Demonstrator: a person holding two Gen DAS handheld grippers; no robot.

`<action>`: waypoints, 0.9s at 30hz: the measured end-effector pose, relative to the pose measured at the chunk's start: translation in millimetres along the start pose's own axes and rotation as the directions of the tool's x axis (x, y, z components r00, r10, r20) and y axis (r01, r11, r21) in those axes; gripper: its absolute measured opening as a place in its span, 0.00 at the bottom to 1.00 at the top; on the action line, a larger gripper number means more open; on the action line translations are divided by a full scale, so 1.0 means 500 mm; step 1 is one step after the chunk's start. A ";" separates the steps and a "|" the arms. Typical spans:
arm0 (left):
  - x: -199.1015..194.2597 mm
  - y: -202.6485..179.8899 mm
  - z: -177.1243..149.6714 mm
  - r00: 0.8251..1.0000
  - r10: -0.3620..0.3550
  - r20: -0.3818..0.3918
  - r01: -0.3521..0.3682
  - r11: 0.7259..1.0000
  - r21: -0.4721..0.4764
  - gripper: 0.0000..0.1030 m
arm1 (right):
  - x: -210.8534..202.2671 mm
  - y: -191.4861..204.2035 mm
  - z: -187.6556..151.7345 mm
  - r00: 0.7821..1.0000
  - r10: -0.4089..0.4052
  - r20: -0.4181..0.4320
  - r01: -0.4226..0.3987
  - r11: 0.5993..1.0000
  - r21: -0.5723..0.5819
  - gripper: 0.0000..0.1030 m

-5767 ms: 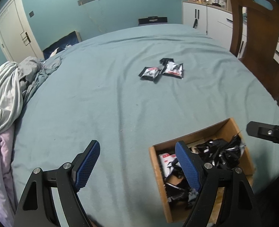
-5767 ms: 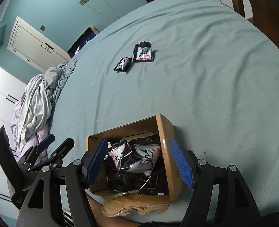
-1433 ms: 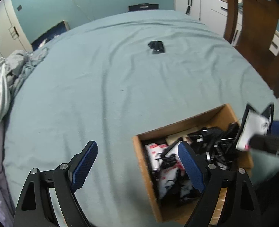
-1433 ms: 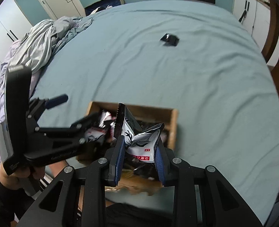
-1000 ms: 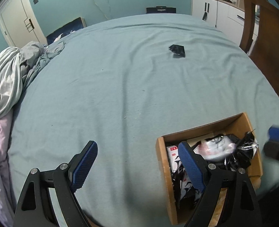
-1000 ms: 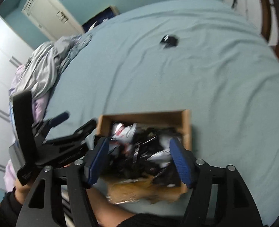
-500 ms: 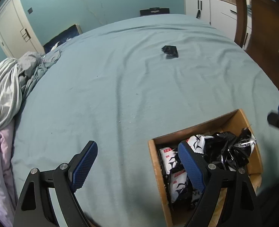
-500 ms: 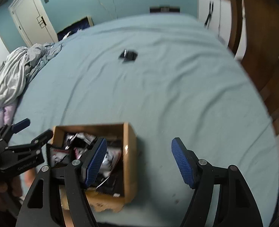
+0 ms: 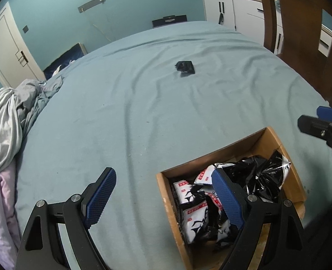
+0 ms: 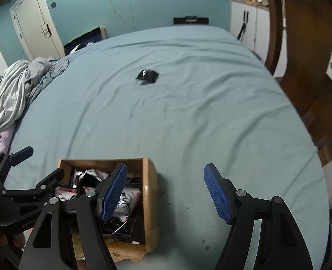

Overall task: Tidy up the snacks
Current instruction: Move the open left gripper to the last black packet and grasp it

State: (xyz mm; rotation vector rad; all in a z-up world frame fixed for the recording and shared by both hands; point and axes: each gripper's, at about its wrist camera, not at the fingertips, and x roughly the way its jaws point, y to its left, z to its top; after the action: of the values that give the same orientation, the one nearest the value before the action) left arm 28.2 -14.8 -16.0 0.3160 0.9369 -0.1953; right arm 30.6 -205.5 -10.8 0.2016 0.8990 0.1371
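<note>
A cardboard box [image 9: 166, 193] [image 10: 150, 193] at the near edge of the blue-covered table [image 9: 143, 103] holds several black and white snack packets [image 9: 256, 180] [image 10: 127, 200]. One black packet [image 9: 185, 67] [image 10: 147, 76] lies alone far out on the cloth. My left gripper [image 9: 163, 198] is open and empty, with its right finger over the box. My right gripper [image 10: 166, 191] is open and empty, with its left finger over the box's right side. Each gripper shows in the other's view, the right one [image 9: 323, 121] and the left one [image 10: 19, 175].
A wooden chair [image 9: 301, 33] [image 10: 301, 56] stands at the table's right. Crumpled grey and lilac cloth [image 9: 6, 121] [image 10: 12, 90] lies at the left edge. White cabinets [image 9: 233, 11] and a door [image 10: 33, 22] are beyond the table.
My right gripper let its packet go into the box, opened and swung right. Two packets that lay on the cloth are gone from it; one remains. The left gripper stayed open by the box.
</note>
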 end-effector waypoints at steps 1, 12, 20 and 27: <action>0.002 0.000 0.001 1.000 -0.005 -0.006 0.005 1.000 0.001 0.86 | 0.004 -0.002 0.001 1.000 0.006 -0.014 -0.006 1.000 0.000 0.68; 0.047 -0.012 0.061 0.997 -0.048 -0.059 0.050 0.998 0.030 0.87 | 0.027 -0.037 0.025 0.995 0.064 -0.073 -0.059 0.996 0.071 0.68; 0.155 -0.043 0.201 0.994 -0.001 -0.112 0.009 0.997 0.073 0.92 | 0.041 -0.062 0.033 0.987 0.118 -0.105 -0.103 0.985 0.138 0.68; 0.280 -0.088 0.318 0.985 0.040 -0.169 -0.030 0.998 0.062 0.92 | 0.072 -0.083 0.037 0.968 0.200 -0.152 -0.173 0.969 0.174 0.68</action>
State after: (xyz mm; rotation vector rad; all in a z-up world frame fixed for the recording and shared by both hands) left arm 216.9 -115.4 -50.4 0.4088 1.0948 -0.1656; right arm 68.6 -240.8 -36.8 0.4296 1.0602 0.2618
